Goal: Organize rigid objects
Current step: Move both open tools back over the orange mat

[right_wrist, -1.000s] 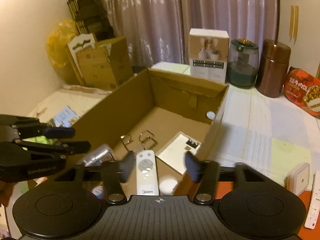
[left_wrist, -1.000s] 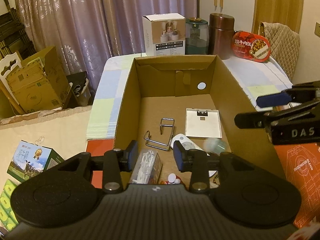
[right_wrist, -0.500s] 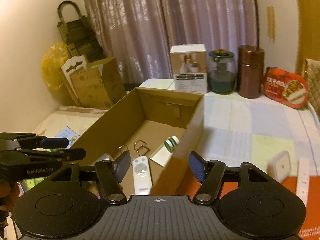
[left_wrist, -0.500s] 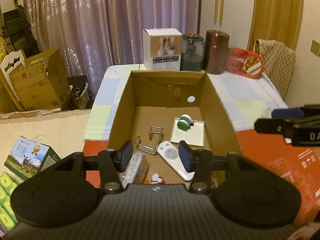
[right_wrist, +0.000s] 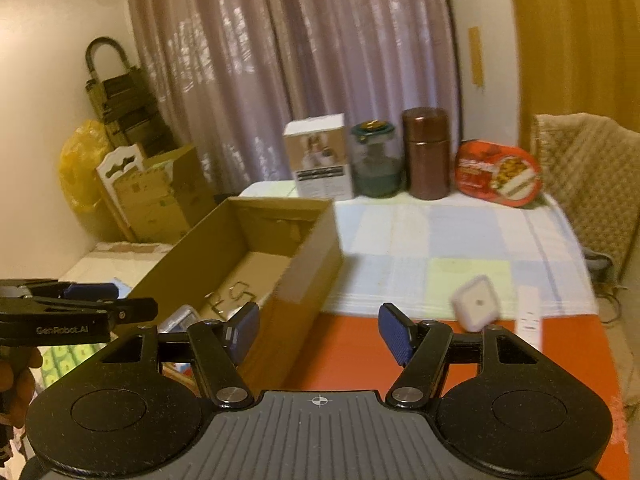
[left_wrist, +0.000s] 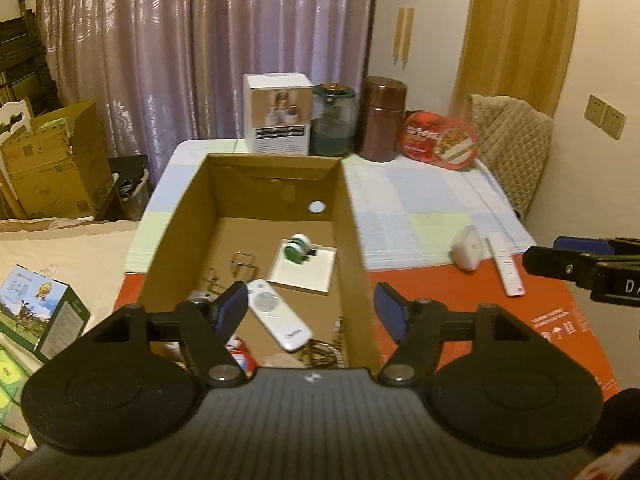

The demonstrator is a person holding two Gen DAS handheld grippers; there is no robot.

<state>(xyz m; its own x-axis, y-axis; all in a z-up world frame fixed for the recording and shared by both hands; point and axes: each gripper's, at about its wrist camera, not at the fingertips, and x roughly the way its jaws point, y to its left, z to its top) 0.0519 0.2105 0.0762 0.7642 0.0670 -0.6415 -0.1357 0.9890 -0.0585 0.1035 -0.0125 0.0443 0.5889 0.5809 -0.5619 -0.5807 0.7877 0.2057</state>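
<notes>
- Purple curtains (left_wrist: pixel 240 48) hang behind the bench.
- A white carton (left_wrist: pixel 278 119), green jar (left_wrist: pixel 334 120), brown canister (left_wrist: pixel 384 119) and red tin (left_wrist: pixel 440 140) line its far edge.
- A quilted chair (left_wrist: pixel 508 140) stands just beside.

Left black plastic hand-held gripper (left_wrist: pixel 307 316): ribbed grey housing, two round black side discs, silver pivot screws, blue ridged pads (left_wrist: pixel 230 311); right black plastic hand-held gripper (right_wrist: pixel 319 332): identical build, white crosshair mark; side lettering "GenRobot.AI"

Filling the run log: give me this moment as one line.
left claw: opening, empty | right claw: open, empty | cardboard box: remote, green-capped bottle inside | white square box: outside
</notes>
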